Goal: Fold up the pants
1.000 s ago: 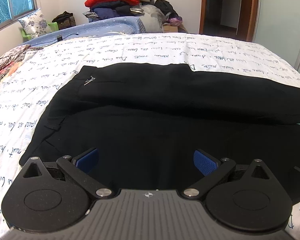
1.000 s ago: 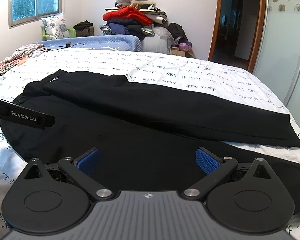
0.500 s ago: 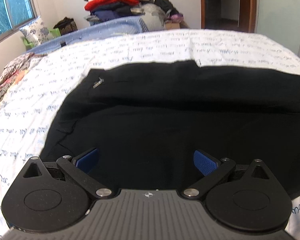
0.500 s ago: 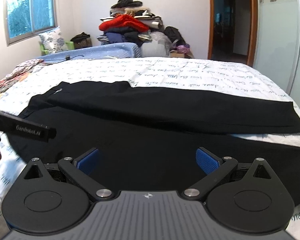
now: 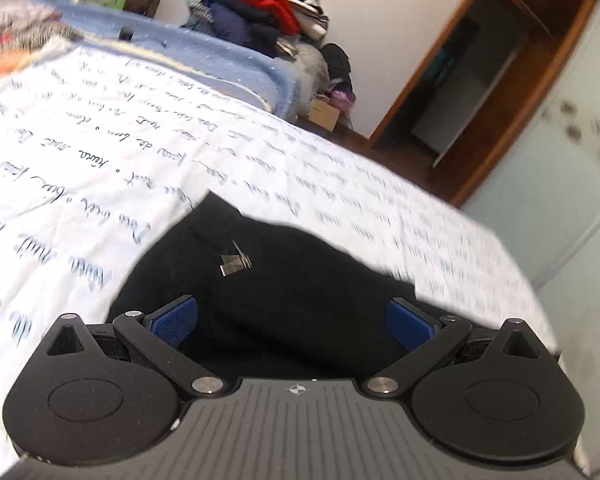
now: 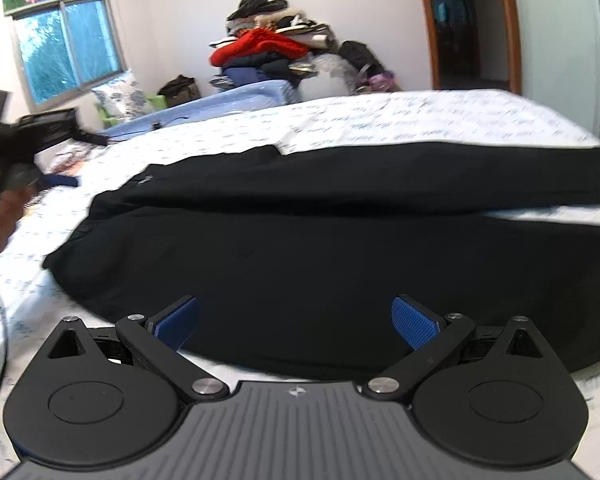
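Black pants lie spread flat on the bed, waist to the left and both legs running to the right with a strip of sheet between them. My left gripper hangs open low over the waist corner, close to a small silver tag. My right gripper is open over the near leg's lower edge, nothing between its blue pads. In the right wrist view the left gripper appears blurred at the far left, held by a hand.
The bed has a white sheet printed with script and a blue blanket along its far side. A tall pile of clothes stands behind it. A window is at left, a wooden doorway at right.
My left gripper has swung left and tilted, now close over the waist corner. My right gripper dropped lower and nearer the near leg. Both stayed open.
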